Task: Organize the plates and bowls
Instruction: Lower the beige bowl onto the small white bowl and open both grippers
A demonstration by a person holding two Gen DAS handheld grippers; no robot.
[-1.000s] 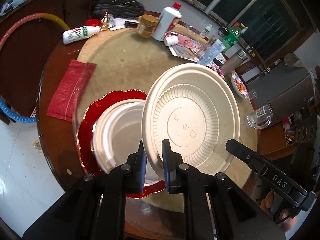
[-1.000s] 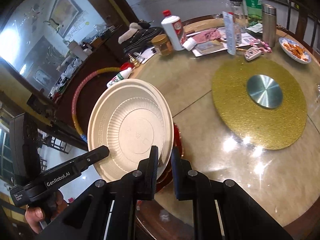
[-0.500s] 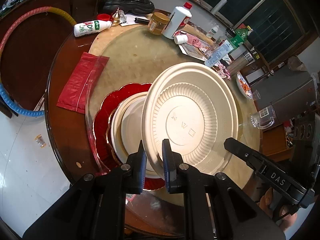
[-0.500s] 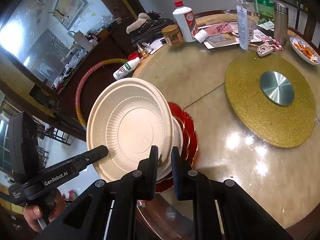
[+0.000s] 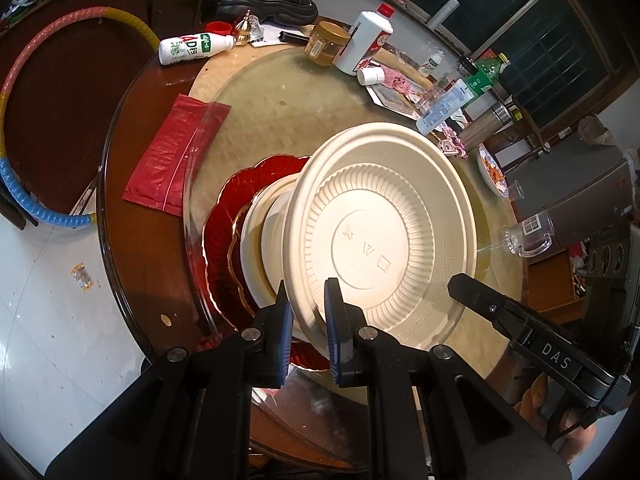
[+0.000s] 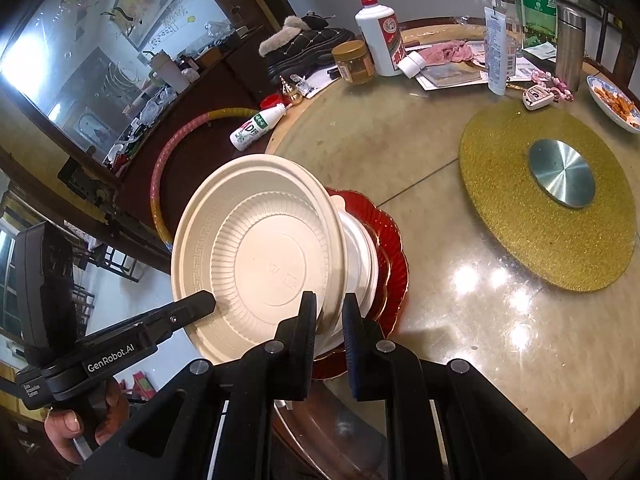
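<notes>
A large cream disposable bowl [image 5: 380, 236] is held upside down, bottom toward me, by both grippers. My left gripper [image 5: 307, 312] is shut on its near rim; my right gripper [image 6: 329, 316] is shut on the same bowl [image 6: 264, 260] at the opposite rim. Just under it a white bowl [image 5: 264, 244] sits on a red scalloped plate [image 5: 224, 208] with a gold-edged plate between them. The stack also shows in the right wrist view, white bowl [image 6: 360, 256] and red plate [image 6: 394, 240]. The held bowl hides most of the stack.
The round table [image 5: 132, 268] carries a red packet [image 5: 172, 160], a lying white bottle [image 5: 188, 48], a jar [image 5: 326, 42], a white liquor bottle [image 5: 366, 40], a gold turntable [image 6: 548, 196] and a snack dish [image 6: 614, 102]. A hoop [image 5: 16, 184] leans left of the table.
The held bowl and both grippers have risen and drawn back a little from the table; more of the stack below shows, and the bowl stays gripped on both sides.
</notes>
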